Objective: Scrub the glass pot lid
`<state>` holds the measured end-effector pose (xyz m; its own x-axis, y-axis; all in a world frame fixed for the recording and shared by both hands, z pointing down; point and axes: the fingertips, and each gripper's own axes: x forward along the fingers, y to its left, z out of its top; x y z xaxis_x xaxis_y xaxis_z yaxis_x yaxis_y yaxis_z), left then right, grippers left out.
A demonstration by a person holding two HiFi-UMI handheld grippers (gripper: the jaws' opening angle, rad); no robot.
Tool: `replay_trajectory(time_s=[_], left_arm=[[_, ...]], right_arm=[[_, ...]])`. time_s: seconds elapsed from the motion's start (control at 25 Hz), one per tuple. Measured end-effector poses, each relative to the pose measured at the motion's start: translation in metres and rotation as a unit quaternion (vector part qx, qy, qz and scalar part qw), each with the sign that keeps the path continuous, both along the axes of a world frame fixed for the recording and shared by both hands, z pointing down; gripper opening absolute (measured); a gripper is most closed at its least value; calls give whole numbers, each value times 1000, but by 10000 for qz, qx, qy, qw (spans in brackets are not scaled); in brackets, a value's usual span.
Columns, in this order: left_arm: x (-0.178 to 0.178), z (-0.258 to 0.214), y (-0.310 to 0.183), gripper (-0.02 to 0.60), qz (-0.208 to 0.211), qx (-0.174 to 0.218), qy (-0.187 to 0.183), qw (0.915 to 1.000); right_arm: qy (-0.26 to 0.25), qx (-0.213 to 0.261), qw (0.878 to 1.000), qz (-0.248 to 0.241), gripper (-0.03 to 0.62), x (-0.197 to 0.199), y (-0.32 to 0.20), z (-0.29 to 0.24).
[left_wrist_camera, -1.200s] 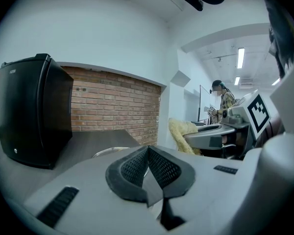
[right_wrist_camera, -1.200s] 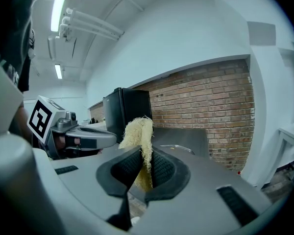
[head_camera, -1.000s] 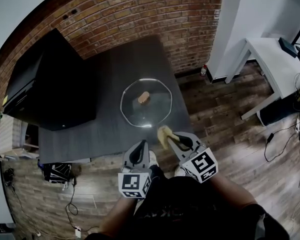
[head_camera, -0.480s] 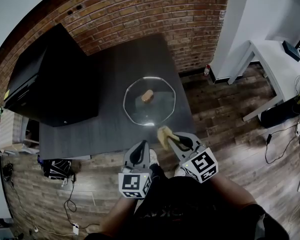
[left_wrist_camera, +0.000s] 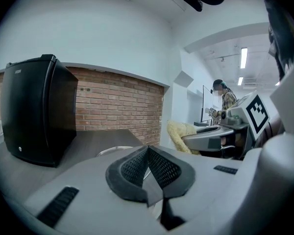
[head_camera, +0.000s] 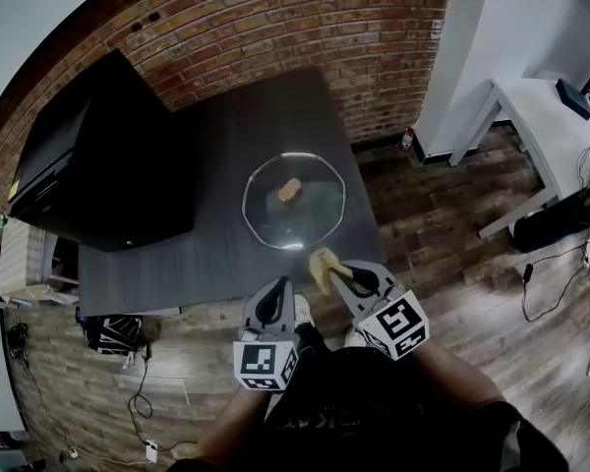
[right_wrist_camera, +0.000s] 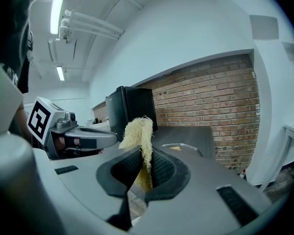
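The glass pot lid (head_camera: pixel 293 202) lies flat on the dark table (head_camera: pixel 216 254), its wooden knob (head_camera: pixel 289 191) pointing up. My right gripper (head_camera: pixel 336 275) hovers near the table's front edge, short of the lid, and is shut on a yellow fibrous scrubber (head_camera: pixel 322 263). In the right gripper view the scrubber (right_wrist_camera: pixel 138 133) stands up between the pads (right_wrist_camera: pixel 161 173), with the lid (right_wrist_camera: pixel 182 149) lying beyond it. My left gripper (head_camera: pixel 274 293) is beside the right one, also off the table's front edge. Its pads (left_wrist_camera: pixel 159 168) are pressed together with nothing between them.
A large black box-shaped appliance (head_camera: pixel 98 160) fills the table's left part. A brick wall (head_camera: pixel 275 18) runs behind the table. A white desk (head_camera: pixel 536 116) stands at the right on the wood floor (head_camera: pixel 442 214). Cables (head_camera: pixel 143 401) lie on the floor at the lower left.
The head view has shifted a little, so the table and lid sit slightly further right in the picture. Both grippers keep their places and their hold.
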<state>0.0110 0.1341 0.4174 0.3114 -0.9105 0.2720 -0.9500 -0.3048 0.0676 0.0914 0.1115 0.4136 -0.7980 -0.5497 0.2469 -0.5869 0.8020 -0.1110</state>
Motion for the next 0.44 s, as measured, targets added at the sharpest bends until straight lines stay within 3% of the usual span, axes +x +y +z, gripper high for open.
replay_trajectory(time_s=[0.44], left_arm=[[13, 2, -3, 34, 90, -18, -19, 10000]], right_arm=[[3, -24, 9999, 109, 46, 13, -2, 2]])
